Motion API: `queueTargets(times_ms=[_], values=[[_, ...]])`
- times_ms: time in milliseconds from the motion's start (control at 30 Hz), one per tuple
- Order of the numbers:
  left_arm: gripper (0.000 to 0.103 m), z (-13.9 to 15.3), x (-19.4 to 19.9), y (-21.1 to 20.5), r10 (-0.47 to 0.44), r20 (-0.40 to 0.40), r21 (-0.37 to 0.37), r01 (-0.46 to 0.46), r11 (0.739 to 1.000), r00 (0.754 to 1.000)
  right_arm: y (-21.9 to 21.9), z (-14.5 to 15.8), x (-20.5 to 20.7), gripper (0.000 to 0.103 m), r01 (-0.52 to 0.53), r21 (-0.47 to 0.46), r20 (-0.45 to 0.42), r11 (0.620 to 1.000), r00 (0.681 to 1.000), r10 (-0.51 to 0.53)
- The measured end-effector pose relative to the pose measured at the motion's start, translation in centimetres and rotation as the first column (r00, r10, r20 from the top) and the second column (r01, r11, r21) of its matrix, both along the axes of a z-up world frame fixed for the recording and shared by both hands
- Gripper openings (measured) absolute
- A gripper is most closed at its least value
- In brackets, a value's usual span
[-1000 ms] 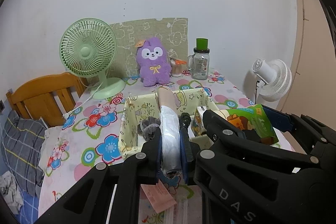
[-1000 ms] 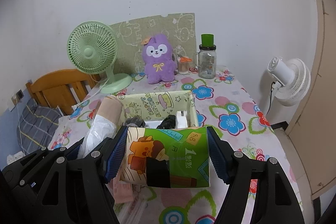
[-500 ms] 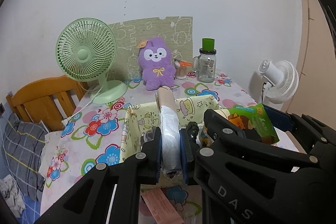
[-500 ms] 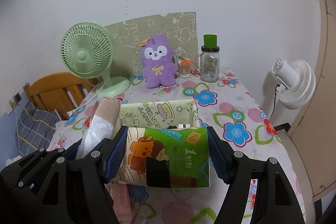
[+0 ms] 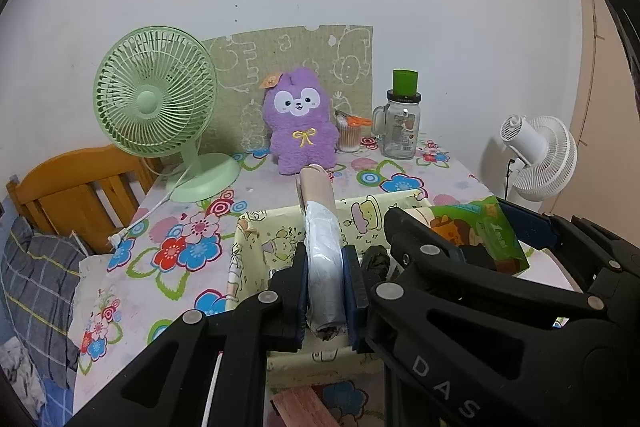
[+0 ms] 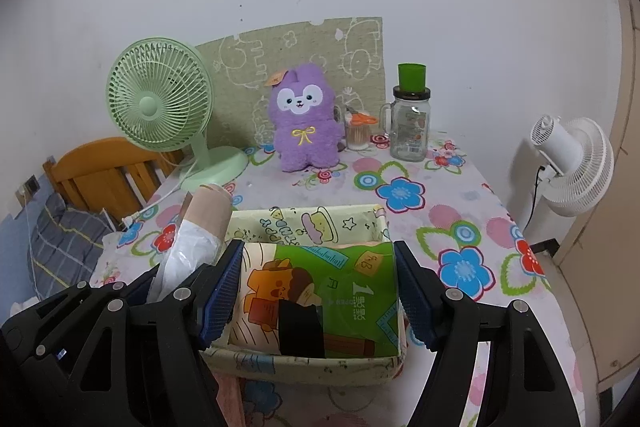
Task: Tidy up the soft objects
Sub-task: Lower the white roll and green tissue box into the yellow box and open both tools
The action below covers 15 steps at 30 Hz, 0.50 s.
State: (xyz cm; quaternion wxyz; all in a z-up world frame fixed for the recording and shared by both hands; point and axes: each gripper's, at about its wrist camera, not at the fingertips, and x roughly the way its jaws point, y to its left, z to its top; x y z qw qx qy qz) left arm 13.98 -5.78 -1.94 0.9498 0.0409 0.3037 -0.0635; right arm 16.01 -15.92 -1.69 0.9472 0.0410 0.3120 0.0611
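My left gripper (image 5: 326, 293) is shut on a roll of white plastic bags (image 5: 322, 259) with a beige end, held over the yellow cartoon-print fabric box (image 5: 256, 223). My right gripper (image 6: 318, 293) is shut on a green tissue pack (image 6: 320, 299), held over the same box (image 6: 320, 223). The pack also shows at the right of the left wrist view (image 5: 476, 231), and the roll shows at the left of the right wrist view (image 6: 196, 235). A purple plush toy (image 5: 300, 125) sits upright at the back of the table.
A green desk fan (image 5: 160, 107) stands back left with its cord on the flowered tablecloth (image 5: 180, 247). A glass jar with green lid (image 5: 402, 123) and a cup of cotton swabs (image 5: 350, 135) stand back right. A white fan (image 5: 536, 155) is off the table's right edge. A wooden chair (image 5: 80, 187) is left.
Both grippers have moved forward over the box with their loads still held; the box and the back of the table now look closer and lower in both views.
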Motion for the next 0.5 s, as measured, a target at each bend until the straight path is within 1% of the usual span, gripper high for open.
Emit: queueTargets(times_ms=[200,400,467,500], values=[[0.014,-0.5,1.4,0.4,0.005,-0.006,-0.007,-0.005,1.000,1.000,0.2,-0.5,1.3,0.075,-0.010,-0.003,-0.007,1.000,1.000,0.010],[0.017,-1.5,3.2,0.9,0.015,-0.034,-0.013,-0.016,1.000,0.999,0.7,-1.4,3.0,0.075,-0.026,-0.004,-0.029,1.000,0.999,0.026],[0.030,-1.9,3.7,1.1,0.016,-0.049,-0.016,-0.016,1.000,0.999,0.9,-1.7,3.5,0.075,-0.032,-0.009,-0.037,0.999,0.999,0.032],[0.032,-2.1,4.0,1.2,0.016,-0.057,-0.018,-0.017,1.000,0.998,1.1,-1.9,3.8,0.075,-0.037,-0.011,-0.043,0.999,0.998,0.037]])
